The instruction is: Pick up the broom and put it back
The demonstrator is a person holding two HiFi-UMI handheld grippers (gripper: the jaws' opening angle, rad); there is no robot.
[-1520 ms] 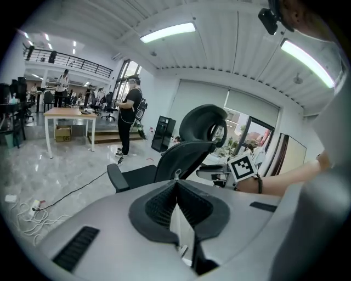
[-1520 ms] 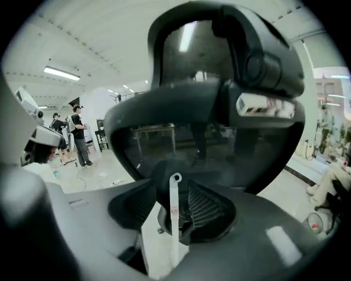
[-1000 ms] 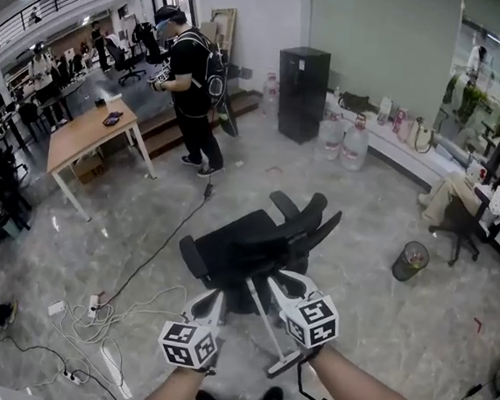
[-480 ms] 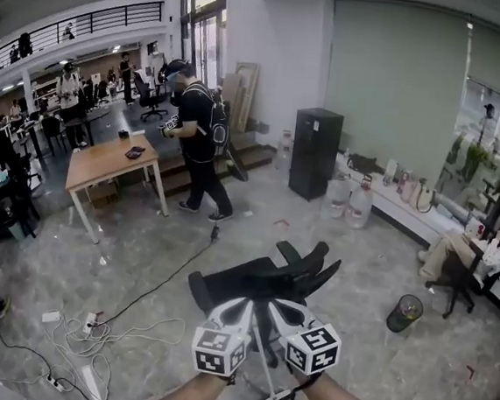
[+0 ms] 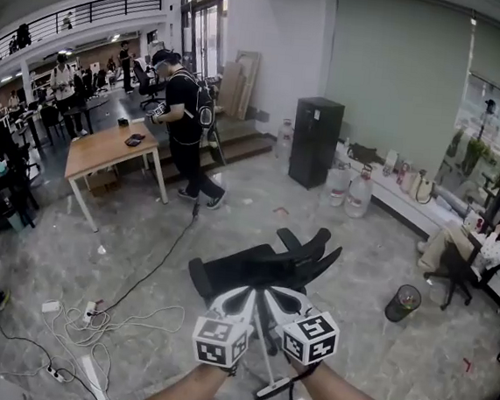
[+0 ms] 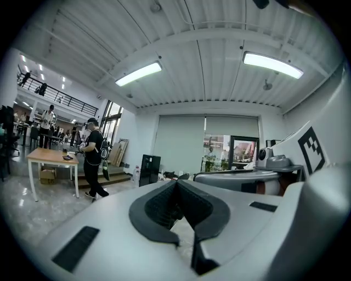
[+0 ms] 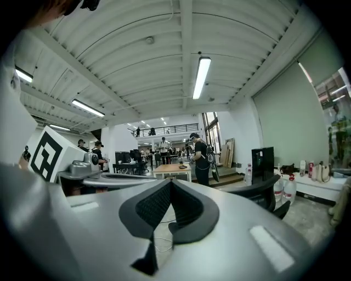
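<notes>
In the head view both grippers are held side by side, low in the middle, pointing out over a toppled black office chair (image 5: 261, 270). My left gripper (image 5: 241, 295) is shut with nothing in it, and my right gripper (image 5: 274, 296) is shut and empty too. A thin white stick (image 5: 264, 350) with a flat white head (image 5: 272, 388) lies on the floor beneath and between them; it looks like the broom. Neither gripper touches it. The left gripper (image 6: 176, 184) and the right gripper (image 7: 170, 182) show pads pressed together in their own views.
Cables and power strips (image 5: 89, 320) sprawl over the floor at left. A wooden table (image 5: 105, 150) and a standing person in black (image 5: 183, 118) are beyond. A black cabinet (image 5: 316, 139), water jugs (image 5: 349, 191), a bin (image 5: 403, 302) and a seated person (image 5: 469, 251) are at right.
Both grippers have risen and drawn closer together. The right gripper's jaws have closed on nothing. The head view has tilted up, and the person in black has stepped left.
</notes>
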